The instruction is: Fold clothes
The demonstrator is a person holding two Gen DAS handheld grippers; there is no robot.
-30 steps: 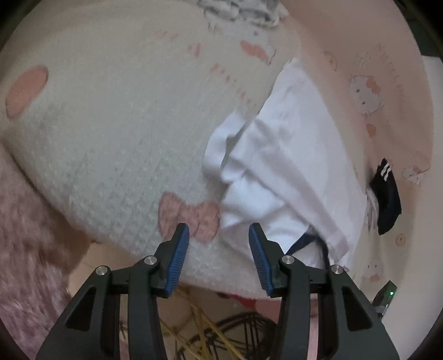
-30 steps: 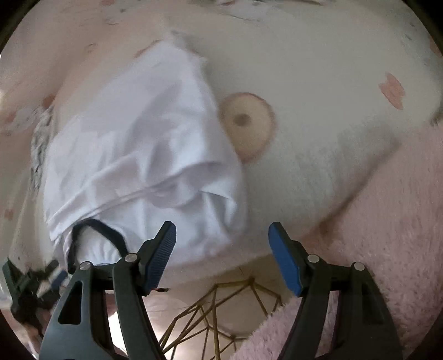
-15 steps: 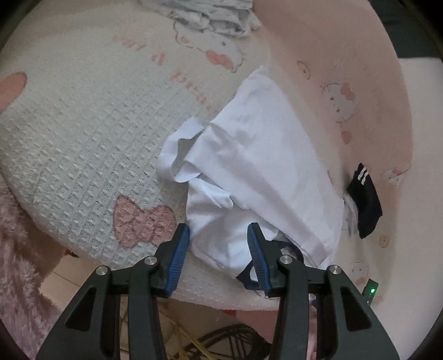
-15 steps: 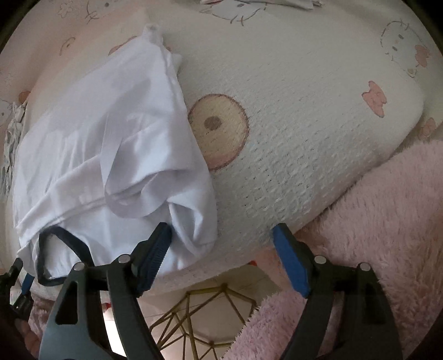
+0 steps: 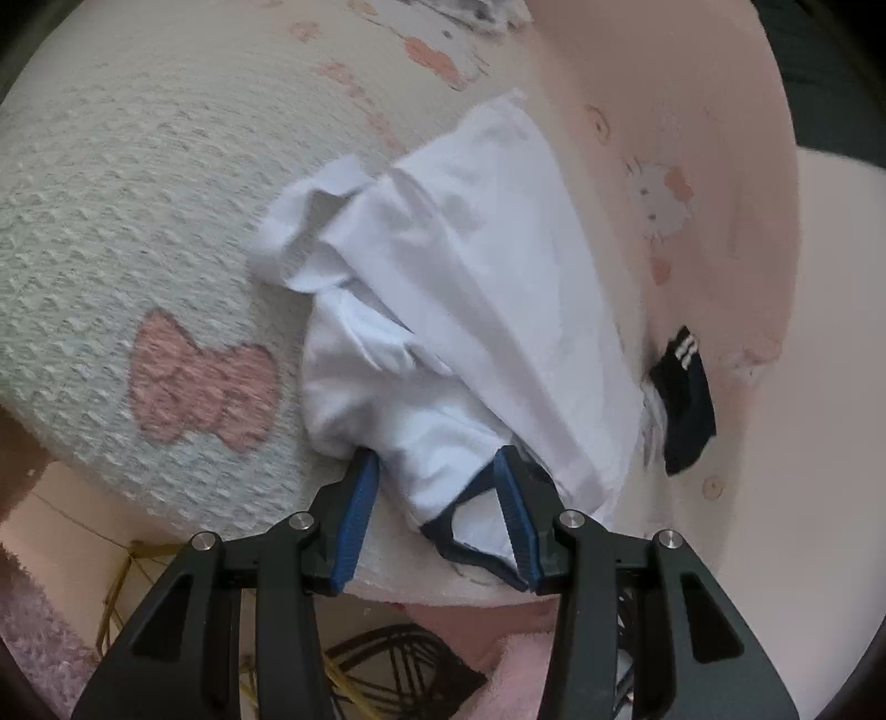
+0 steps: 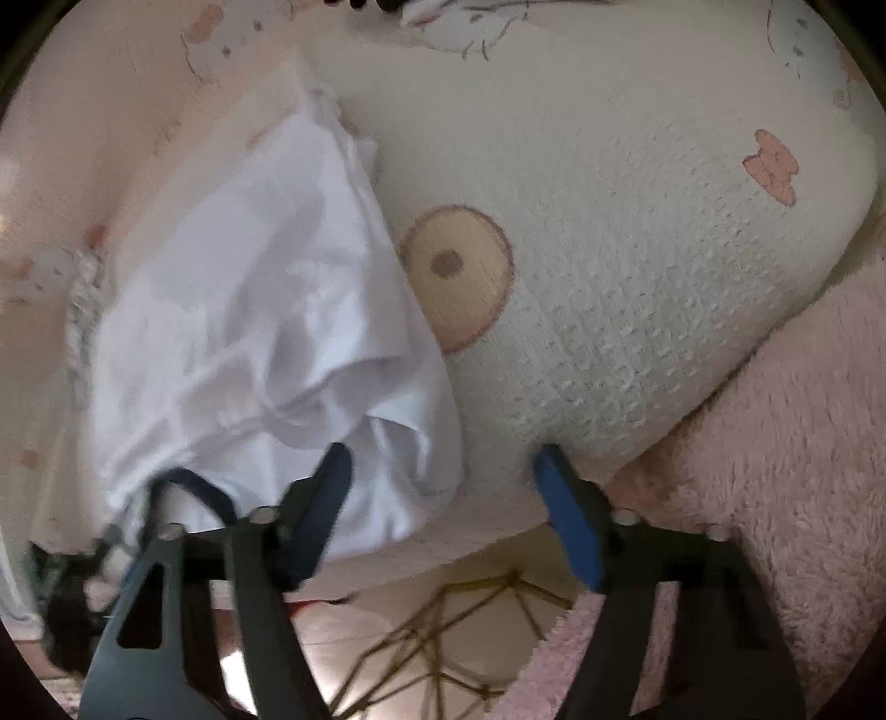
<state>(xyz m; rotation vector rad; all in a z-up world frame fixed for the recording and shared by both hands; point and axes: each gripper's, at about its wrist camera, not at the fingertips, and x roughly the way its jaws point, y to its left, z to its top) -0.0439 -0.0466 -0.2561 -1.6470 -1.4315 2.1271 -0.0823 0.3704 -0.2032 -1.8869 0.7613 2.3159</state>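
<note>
A crumpled white T-shirt (image 5: 487, 288) with a dark navy collar (image 5: 470, 545) lies on a cream waffle blanket (image 5: 138, 194), its collar end at the bed's near edge. My left gripper (image 5: 437, 476) stands open over that end, with the white fabric beside the collar between its blue fingers (image 5: 360, 498); the pads do not press it. In the right wrist view the same shirt (image 6: 249, 310) lies at the left. My right gripper (image 6: 443, 462) is closing, its jaws still apart. The shirt's near right corner lies between them, against the left finger (image 6: 326, 493).
A black garment with white stripes (image 5: 684, 399) lies right of the shirt on a pink cat-print sheet (image 5: 664, 194). Grey patterned clothes (image 5: 476, 8) lie at the far end. A fluffy pink blanket (image 6: 775, 443) hangs at the right. A yellow wire frame (image 6: 470, 637) stands on the floor below.
Both grippers have come closer to the shirt's near edge. The left now straddles the fabric by the collar. The right jaws widened, then narrowed around the shirt's corner.
</note>
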